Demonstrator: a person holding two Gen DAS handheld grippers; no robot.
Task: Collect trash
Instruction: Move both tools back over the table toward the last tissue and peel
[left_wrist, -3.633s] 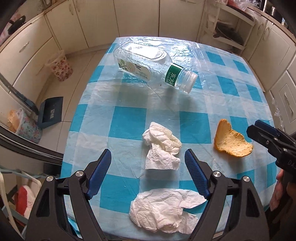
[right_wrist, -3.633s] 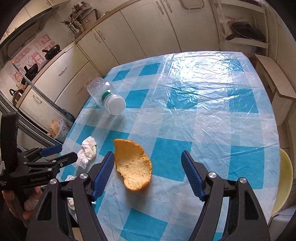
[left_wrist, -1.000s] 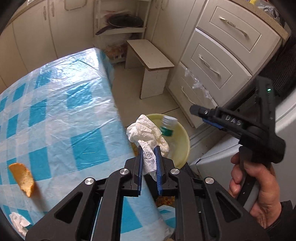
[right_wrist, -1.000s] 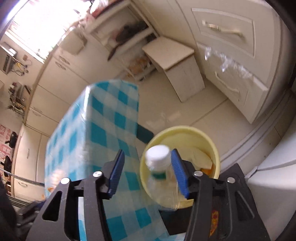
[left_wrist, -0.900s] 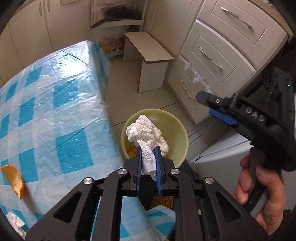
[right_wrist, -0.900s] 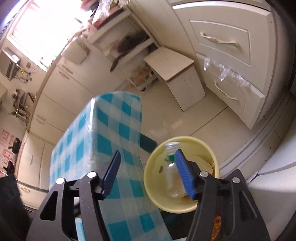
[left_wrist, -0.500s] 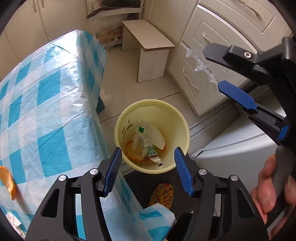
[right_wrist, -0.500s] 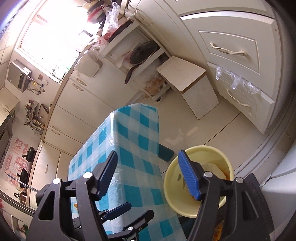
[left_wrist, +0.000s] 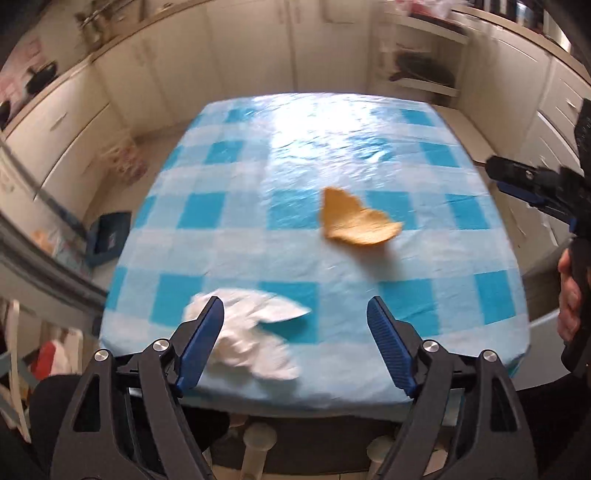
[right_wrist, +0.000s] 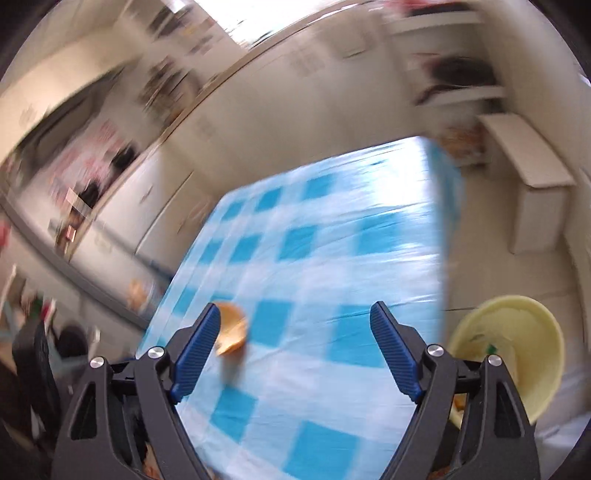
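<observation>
Both grippers face the counter (left_wrist: 369, 147), which wears a blue-and-white checked plastic cover.

Left gripper (left_wrist: 295, 325): fingers wide apart, just been opening, nothing between the pads. It hangs over the near edge of the counter. A crumpled white tissue (left_wrist: 251, 339) lies on the cover near that edge, partly hidden behind the left finger (left_wrist: 201, 343). Orange peel (left_wrist: 354, 221) lies further in, toward the middle, well apart from the tissue.

Right gripper (right_wrist: 295, 347): fingers also wide apart, also just been opening, empty. From its own camera the peel (right_wrist: 231, 330) sits just behind the left-hand finger (right_wrist: 195, 347), half covered by it. The view is smeared by motion, so the peel's outline is uncertain.

Yellow bin (right_wrist: 532, 332) stands on the floor off the counter's right side, partly blocked by the right-hand finger arm; something with a green spot, possibly a bottle, lies inside.

From the left camera the right gripper (left_wrist: 532, 188) shows at the right edge, a hand (left_wrist: 570, 295) on its handle.

Surroundings: cream cabinets (left_wrist: 258, 55) all round, a low stool (right_wrist: 532, 184) by the far corner, a dark dustpan (left_wrist: 109, 236) on the floor to the left.
</observation>
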